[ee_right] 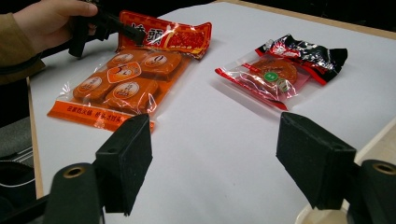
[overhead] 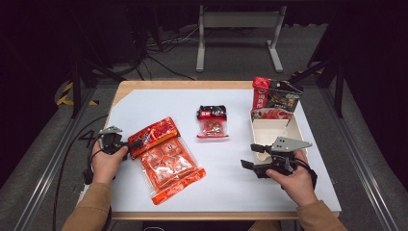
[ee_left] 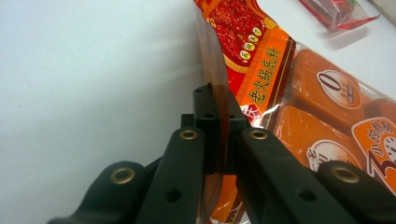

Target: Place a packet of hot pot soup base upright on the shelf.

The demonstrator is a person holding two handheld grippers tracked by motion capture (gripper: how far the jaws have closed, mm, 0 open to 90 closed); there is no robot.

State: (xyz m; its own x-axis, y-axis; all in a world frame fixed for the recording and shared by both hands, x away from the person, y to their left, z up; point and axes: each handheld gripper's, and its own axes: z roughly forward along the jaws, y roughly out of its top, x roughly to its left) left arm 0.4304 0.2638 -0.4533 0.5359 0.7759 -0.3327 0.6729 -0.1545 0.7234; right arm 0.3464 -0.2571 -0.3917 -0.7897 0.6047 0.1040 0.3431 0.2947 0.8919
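A large orange snack bag [overhead: 166, 156] lies at the left of the white table top [overhead: 226, 178]. My left gripper [overhead: 131, 143] is shut on the bag's upper left edge; in the left gripper view the jaws pinch the clear film edge of the orange bag [ee_left: 299, 93], with the gripper [ee_left: 217, 100] closed flat on it. A small red and black snack packet [overhead: 211, 121] lies mid-table, also the packet [ee_right: 285, 70] in the right gripper view. My right gripper [overhead: 250, 156] hovers open near the front right, its pads [ee_right: 128, 161] wide apart over bare table.
A cream tray [overhead: 274, 132] stands at the right with a red packet [overhead: 272, 114] in its far end. A red and dark box [overhead: 276, 95] stands upright behind it. The table's wooden edge [overhead: 192, 84] runs along the back. A metal frame stands on the floor beyond.
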